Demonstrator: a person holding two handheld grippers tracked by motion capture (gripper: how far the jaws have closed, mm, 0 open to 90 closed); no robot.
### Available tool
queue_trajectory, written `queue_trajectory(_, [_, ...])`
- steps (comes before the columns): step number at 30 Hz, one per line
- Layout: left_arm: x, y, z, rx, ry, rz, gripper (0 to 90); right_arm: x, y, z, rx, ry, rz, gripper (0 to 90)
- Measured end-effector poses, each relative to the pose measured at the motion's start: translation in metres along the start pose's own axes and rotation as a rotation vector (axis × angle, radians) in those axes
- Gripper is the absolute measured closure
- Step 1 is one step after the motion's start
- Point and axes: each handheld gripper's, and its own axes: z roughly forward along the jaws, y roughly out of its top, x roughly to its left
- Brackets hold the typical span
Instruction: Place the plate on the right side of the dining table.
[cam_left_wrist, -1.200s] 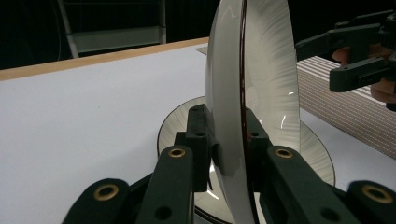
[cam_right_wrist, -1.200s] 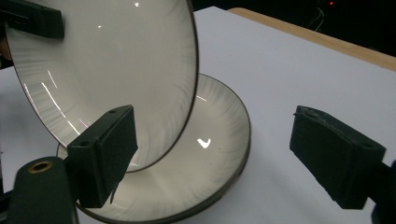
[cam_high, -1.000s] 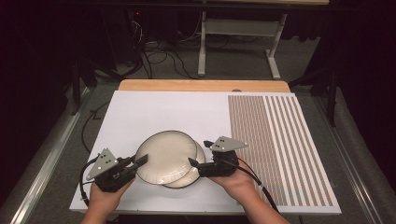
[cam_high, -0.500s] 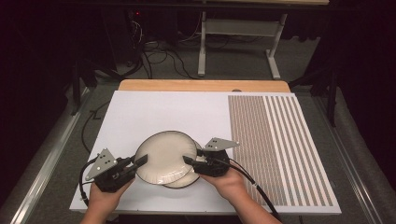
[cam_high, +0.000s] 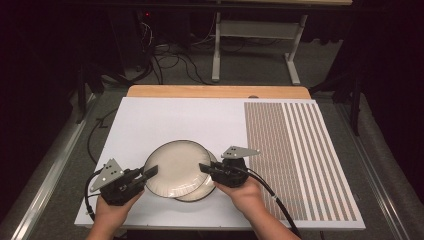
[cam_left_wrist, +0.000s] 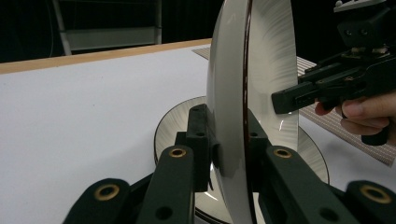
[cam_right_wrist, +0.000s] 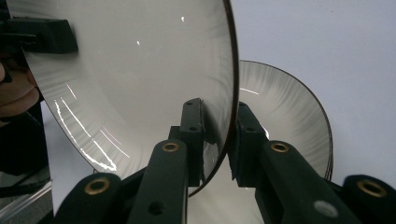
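Observation:
A cream plate with a dark rim (cam_high: 175, 167) hangs tilted above a second, similar plate (cam_high: 202, 192) that lies on the white board. My left gripper (cam_high: 151, 172) is shut on the upper plate's left rim; in the left gripper view its pads clamp the plate (cam_left_wrist: 229, 70) edge-on, with the lower plate (cam_left_wrist: 177, 126) behind. My right gripper (cam_high: 204, 167) is at the opposite rim. Its jaws have just been closing, and in the right gripper view (cam_right_wrist: 219, 135) both pads press on the upper plate (cam_right_wrist: 140, 70). The lower plate (cam_right_wrist: 280, 107) lies beyond.
The white board (cam_high: 165, 120) covers the table, with a brown striped mat (cam_high: 295, 150) on its right half and a wooden edge (cam_high: 215, 91) at the back. Cables and a metal table frame (cam_high: 217, 50) lie on the dark floor beyond.
My right gripper has edged left onto the upper plate's right rim and its jaws have closed on it. The left gripper and the plates have stayed put.

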Motion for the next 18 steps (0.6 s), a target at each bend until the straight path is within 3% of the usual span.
queue_trajectory(4, [-0.001,0.001,-0.001,0.000,0.003,-0.021,80.0,0.000,0.001,-0.001,-0.004,0.004,0.015,81.2])
queue_trajectory(12, [-0.005,0.003,0.003,0.012,0.009,-0.026,80.7,0.001,0.004,-0.010,-0.004,-0.015,-0.002,83.1])
queue_trajectory(18, [-0.012,0.010,0.007,-0.017,0.001,-0.039,80.4,0.000,0.009,-0.024,-0.037,-0.021,-0.015,83.9])
